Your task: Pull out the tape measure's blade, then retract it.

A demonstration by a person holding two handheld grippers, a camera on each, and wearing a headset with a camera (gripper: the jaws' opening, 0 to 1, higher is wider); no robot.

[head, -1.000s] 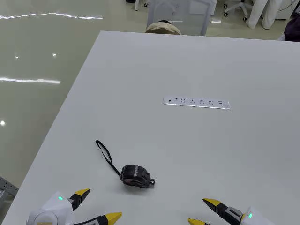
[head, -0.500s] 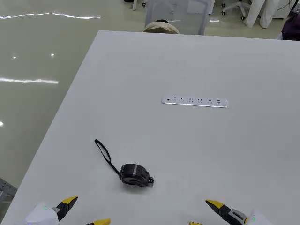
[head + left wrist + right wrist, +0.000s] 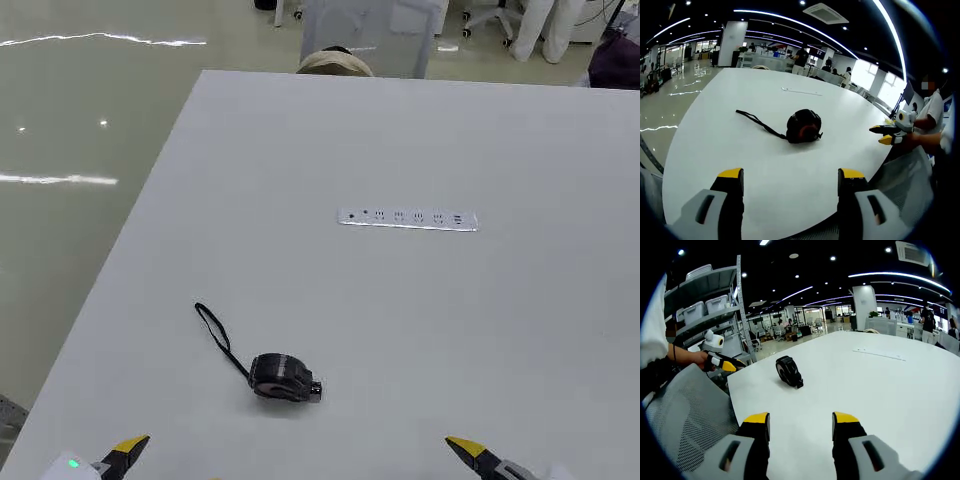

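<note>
Open-plan office with a glossy pale floor (image 3: 70, 120) and long ceiling light strips; in the middle of it, a broad white rectangular table (image 3: 420, 130). Flat on the tabletop, a long white plastic power strip (image 3: 407, 219) with a row of sockets.

Well to the near side of that strip and off to its left, a small black round-cased tape measure (image 3: 283, 378), resting alone on the tabletop (blade wound in, just the metal hook end showing at the case mouth). Trailing from the case, a thin black looped wrist strap (image 3: 215, 333), lying flat and running further left of the strip.

Even nearer than the tape, down by the table edge farthest from the strip:
- Left gripper (image 3: 791, 175), yellow-tipped grey jaws spread wide, holding nothing, pointed at the tape and well apart from it.
- Right gripper (image 3: 801, 419), same yellow tips, jaws likewise parted and empty, facing the tape from the other side, also well apart.

Beside the right gripper, a grey mesh chair back (image 3: 685, 410). Behind that, metal shelving (image 3: 710, 295) stacked with pale plastic bins.
</note>
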